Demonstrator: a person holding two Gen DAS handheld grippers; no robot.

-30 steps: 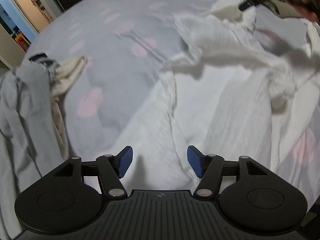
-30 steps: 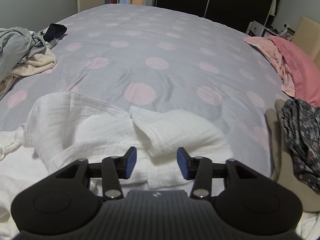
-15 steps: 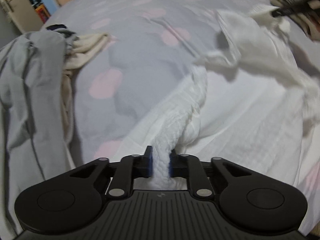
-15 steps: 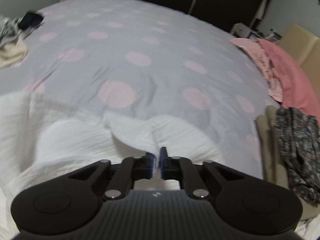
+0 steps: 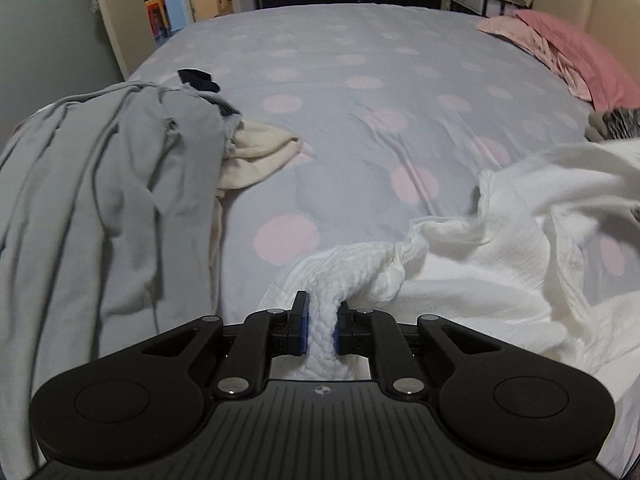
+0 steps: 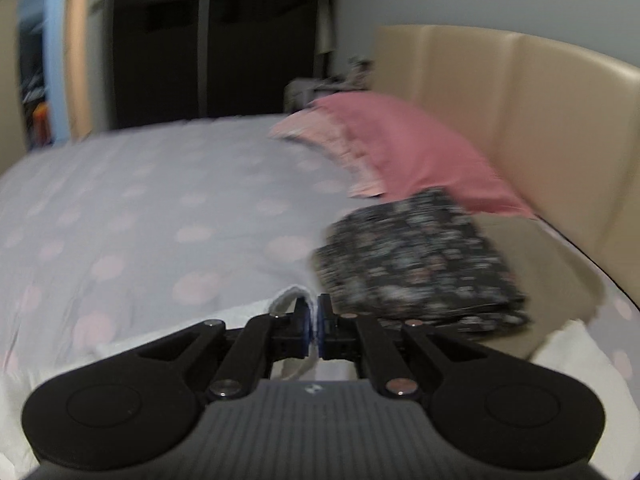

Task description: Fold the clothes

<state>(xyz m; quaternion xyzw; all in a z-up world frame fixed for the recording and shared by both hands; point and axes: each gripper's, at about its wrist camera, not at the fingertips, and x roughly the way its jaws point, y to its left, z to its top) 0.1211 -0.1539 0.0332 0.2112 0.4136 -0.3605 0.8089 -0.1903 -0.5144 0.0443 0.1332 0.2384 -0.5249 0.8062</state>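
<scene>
My left gripper [image 5: 320, 322] is clamped tight on a thick bunched roll of the white garment [image 5: 472, 264], the blue pads pressing the crinkled cloth from both sides so that it bulges out in front of and behind the jaws. From there the garment runs away to my right in rumpled folds across the bedspread [image 5: 360, 92], a grey sheet with pale pink dots, and its far end is lifted and blurred near the right edge of the view. My right gripper [image 6: 313, 316] is closed almost completely, with only a thin white edge of the same garment [image 6: 288, 294] pinched between its pads; more of the white cloth hangs below and to either side of the gripper body. Left of my left gripper lies a heap of grey clothing [image 5: 104, 200] with a cream piece [image 5: 260, 156] poking out beside it and something dark at the top. In the blurred right view a folded dark patterned garment [image 6: 416, 260] sits just past my fingertips, near the pink pillow [image 6: 400, 148] and the beige headboard [image 6: 540, 120].
</scene>
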